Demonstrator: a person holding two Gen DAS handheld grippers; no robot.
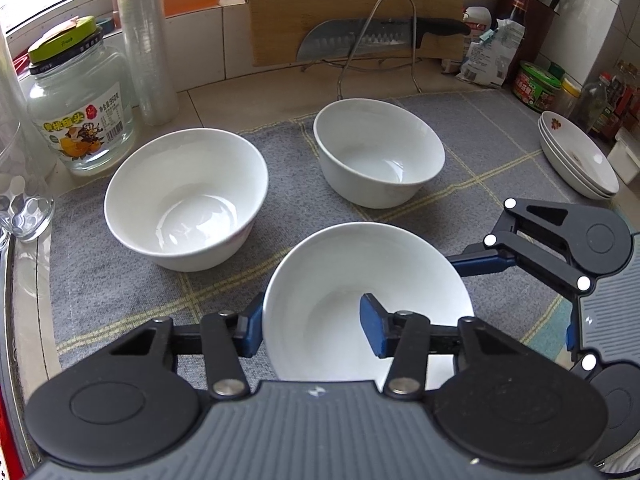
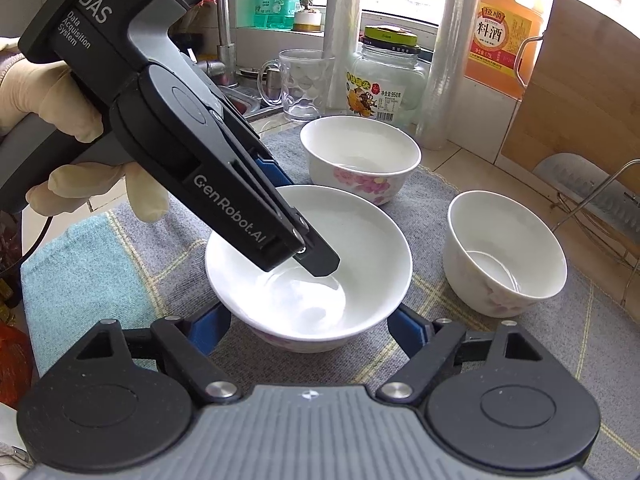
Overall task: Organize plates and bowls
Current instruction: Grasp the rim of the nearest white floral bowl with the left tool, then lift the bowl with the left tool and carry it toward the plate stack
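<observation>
Three white bowls with pink flowers stand on a grey checked cloth (image 1: 492,152). My left gripper (image 1: 312,328) is open and straddles the left rim of the near bowl (image 1: 340,280), one finger outside, one inside. In the right wrist view this gripper (image 2: 316,260) reaches down into the same bowl (image 2: 312,280). My right gripper (image 2: 308,332) is open, its blue fingers on either side of that bowl, apart from it; it shows at the right in the left wrist view (image 1: 520,296). The other bowls stand at far left (image 1: 184,196) and far middle (image 1: 380,152).
Stacked white plates (image 1: 576,156) lie at the cloth's far right. A glass jar (image 1: 76,108), plastic-wrap roll (image 1: 144,40), glass mug (image 2: 304,84), cutting board (image 1: 352,4) with knife on a wire rack, and condiment jars (image 1: 536,86) line the back of the counter.
</observation>
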